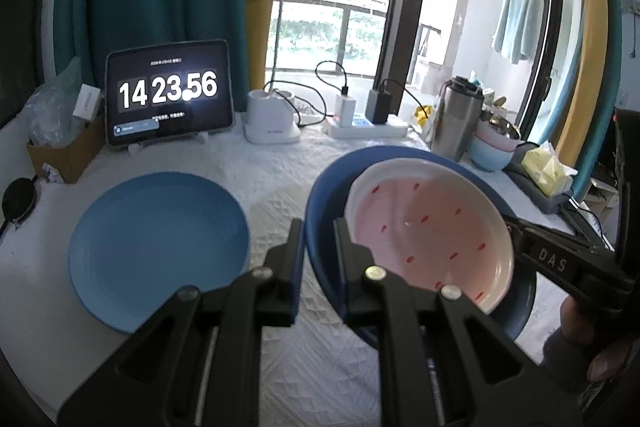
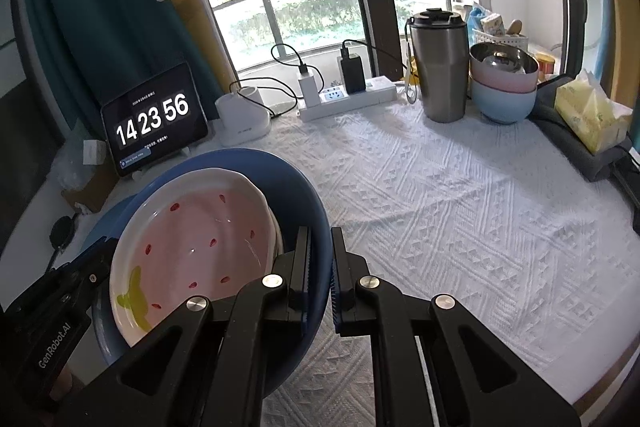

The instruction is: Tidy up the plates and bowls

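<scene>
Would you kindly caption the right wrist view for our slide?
Right gripper clamps the rim of the dark blue plate carrying a pink strawberry plate, above the white tablecloth.

Lying in the dark bowl (image 1: 320, 211), tilted against its right side: the strawberry plate (image 1: 428, 231). Clamped on that bowl's rim, left gripper (image 1: 318, 251) on one side, right gripper (image 2: 320, 259) on the opposite side. Left of the bowl, flat on the tablecloth (image 2: 460, 207): a plate (image 1: 156, 247). Behind the plate, a tablet (image 1: 168, 91); right of it, lamp base (image 1: 272, 119), then power strip (image 1: 368, 127), tumbler (image 2: 438, 63), stacked bowls (image 2: 503, 87).
</scene>
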A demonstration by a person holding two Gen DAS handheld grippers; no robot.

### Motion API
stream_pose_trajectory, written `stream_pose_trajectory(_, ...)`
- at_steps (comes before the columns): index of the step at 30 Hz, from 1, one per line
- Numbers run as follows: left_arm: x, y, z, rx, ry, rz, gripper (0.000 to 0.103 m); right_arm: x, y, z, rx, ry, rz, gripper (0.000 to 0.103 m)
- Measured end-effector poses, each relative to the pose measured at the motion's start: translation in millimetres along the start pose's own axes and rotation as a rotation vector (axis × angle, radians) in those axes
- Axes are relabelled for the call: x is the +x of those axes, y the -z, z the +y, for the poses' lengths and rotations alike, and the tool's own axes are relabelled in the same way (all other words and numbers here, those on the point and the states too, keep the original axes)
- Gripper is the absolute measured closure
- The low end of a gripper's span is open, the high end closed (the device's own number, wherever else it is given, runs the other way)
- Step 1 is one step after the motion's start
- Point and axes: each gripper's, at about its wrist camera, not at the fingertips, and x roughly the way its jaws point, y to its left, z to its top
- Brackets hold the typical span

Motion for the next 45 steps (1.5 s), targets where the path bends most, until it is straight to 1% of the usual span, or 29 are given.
stream_pose_trajectory(20, -11.3, -9.9, 27.2, -0.033, -0.011, -0.031, 0.09, 0.7, -12.0, 29.4, -0.032, -0.014, -0.013, 0.093)
stream_pose_trajectory(36, -20.3, -13.5, 67.7, -0.085, -0.028, -0.05, 0.09, 11.1, -19.4, 69.6, -0.078, -0.039, -0.009, 0.093)
stream_pose_trajectory(45, -23.8, -16.3, 99.4, -0.11, -0.05, -0.063, 0.09, 20.4, -21.5, 100.5, -0.108, -0.053, -0.003, 0.093)
